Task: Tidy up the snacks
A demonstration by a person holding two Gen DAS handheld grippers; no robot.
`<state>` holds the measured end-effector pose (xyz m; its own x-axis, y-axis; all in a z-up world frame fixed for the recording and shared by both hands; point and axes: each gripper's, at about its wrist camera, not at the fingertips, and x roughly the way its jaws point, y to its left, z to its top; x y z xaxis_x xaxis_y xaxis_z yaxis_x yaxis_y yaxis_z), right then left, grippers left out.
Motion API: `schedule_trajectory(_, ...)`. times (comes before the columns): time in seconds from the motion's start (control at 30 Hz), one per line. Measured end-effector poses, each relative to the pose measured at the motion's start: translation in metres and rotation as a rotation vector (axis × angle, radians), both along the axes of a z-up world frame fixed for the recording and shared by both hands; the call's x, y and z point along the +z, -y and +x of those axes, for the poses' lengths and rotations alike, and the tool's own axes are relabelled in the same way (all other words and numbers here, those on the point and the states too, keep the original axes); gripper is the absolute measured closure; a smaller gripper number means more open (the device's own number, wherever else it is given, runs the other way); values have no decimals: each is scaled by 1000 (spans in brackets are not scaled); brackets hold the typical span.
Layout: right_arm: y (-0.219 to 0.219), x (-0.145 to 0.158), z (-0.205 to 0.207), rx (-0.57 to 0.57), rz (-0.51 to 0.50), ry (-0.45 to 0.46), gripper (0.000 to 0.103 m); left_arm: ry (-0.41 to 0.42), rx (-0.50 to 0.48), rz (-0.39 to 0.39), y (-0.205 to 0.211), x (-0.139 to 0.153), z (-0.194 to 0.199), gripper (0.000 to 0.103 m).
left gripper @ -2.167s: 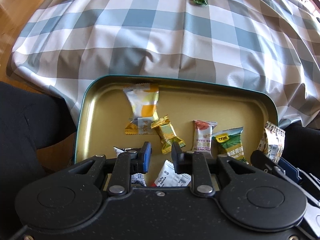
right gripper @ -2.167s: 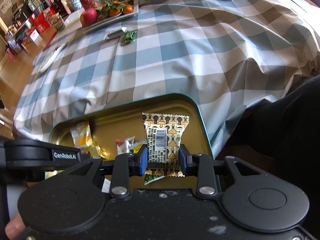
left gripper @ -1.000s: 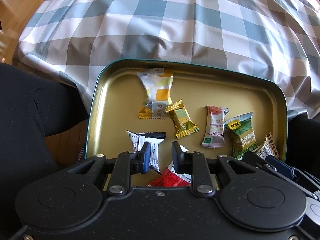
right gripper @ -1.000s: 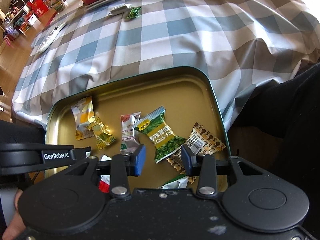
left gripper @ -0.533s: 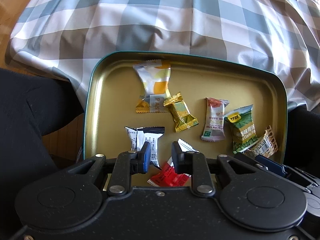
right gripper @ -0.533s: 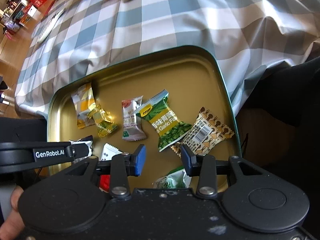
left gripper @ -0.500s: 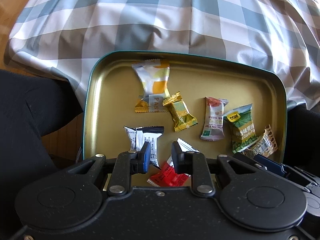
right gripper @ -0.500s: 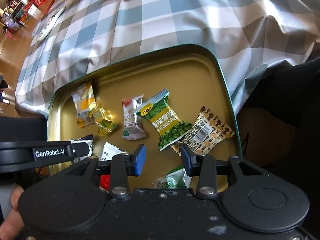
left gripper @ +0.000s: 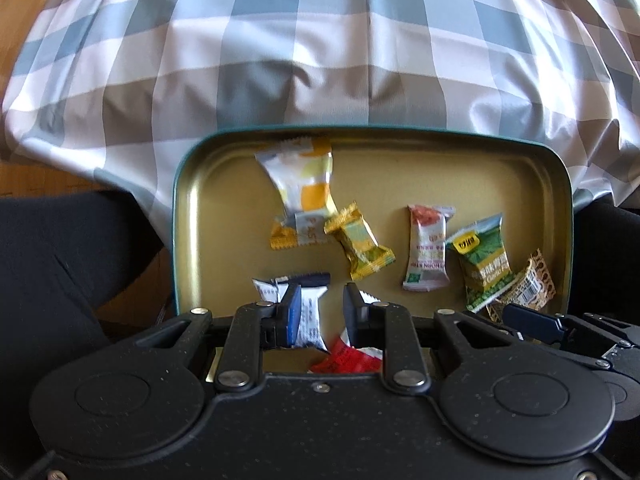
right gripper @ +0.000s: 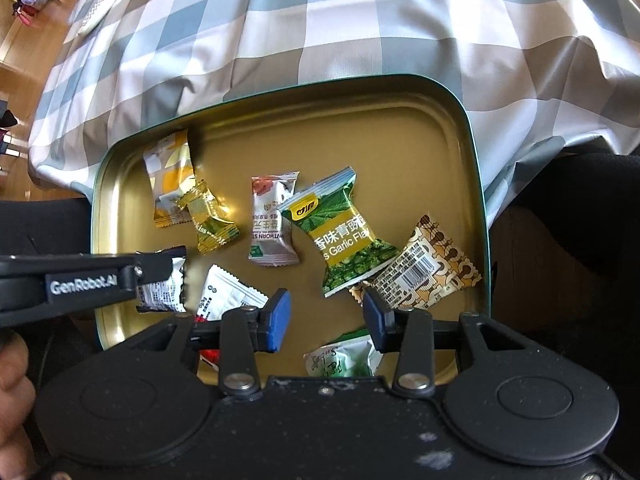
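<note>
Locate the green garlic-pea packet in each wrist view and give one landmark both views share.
Left wrist: green packet at the tin's right end, overlapping the brown patterned packet.
Right wrist: green packet right of centre.
Shared landmark: the gold-wrapped candy.

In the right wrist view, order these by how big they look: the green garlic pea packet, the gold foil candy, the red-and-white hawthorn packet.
1. Green garlic pea packet, clearly largest.
2. Red-and-white hawthorn packet.
3. Gold foil candy, smallest, though close to the hawthorn packet.
All lie at similar depth in the tin.
</note>
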<state>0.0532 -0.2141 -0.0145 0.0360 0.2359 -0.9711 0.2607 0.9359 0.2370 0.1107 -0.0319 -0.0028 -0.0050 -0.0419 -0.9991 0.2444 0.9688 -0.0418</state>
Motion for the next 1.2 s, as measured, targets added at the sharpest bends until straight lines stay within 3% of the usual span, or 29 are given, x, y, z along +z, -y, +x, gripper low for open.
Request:
schedule_trajectory(0.53,10,7,66,80,-46,-18,57,72,-16,7,12,26,69,71)
schedule_trajectory(0.67,17,13,94,67,-64,5,53,84,7,-5,17,28,97,71)
schedule_trajectory(1.2,41,7,203,-24,-143,51,52,160,127,-11,19,18,203,70)
